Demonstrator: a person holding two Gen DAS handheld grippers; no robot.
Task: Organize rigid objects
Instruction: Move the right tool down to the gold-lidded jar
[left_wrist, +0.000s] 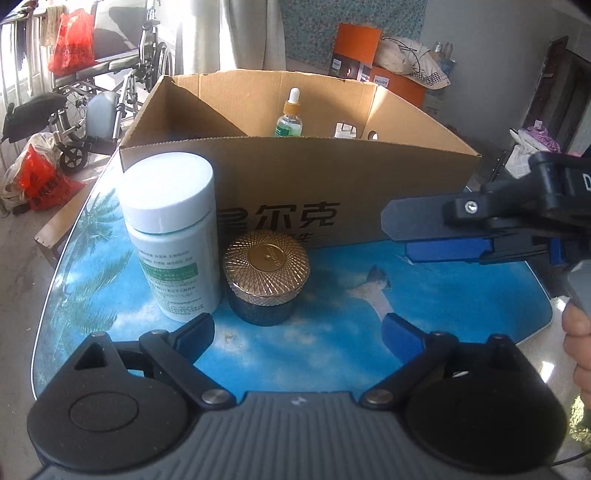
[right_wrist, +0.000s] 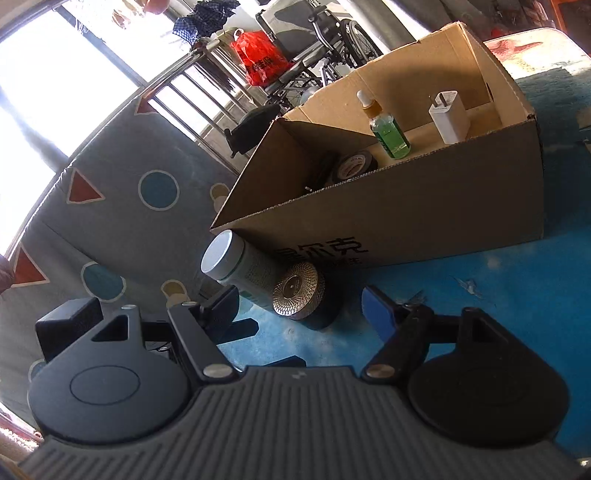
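Observation:
A white pill bottle (left_wrist: 171, 236) and a dark jar with a gold patterned lid (left_wrist: 266, 275) stand side by side on the blue table (left_wrist: 332, 350), in front of an open cardboard box (left_wrist: 332, 192). My left gripper (left_wrist: 297, 330) is open and empty just short of them. My right gripper (right_wrist: 301, 304) is open and empty; it also shows at the right in the left wrist view (left_wrist: 413, 236). In the right wrist view the bottle (right_wrist: 240, 273) and jar (right_wrist: 301, 295) lie ahead. The box (right_wrist: 424, 206) holds a green dropper bottle (right_wrist: 388, 129), a white charger (right_wrist: 448, 118) and a black tape roll (right_wrist: 354, 166).
A wheelchair (left_wrist: 96, 92) with red bags (left_wrist: 72, 40) stands beyond the table's left edge. An orange box (left_wrist: 369, 55) sits behind the cardboard box. A patterned mat (right_wrist: 129, 184) covers the floor at left in the right wrist view.

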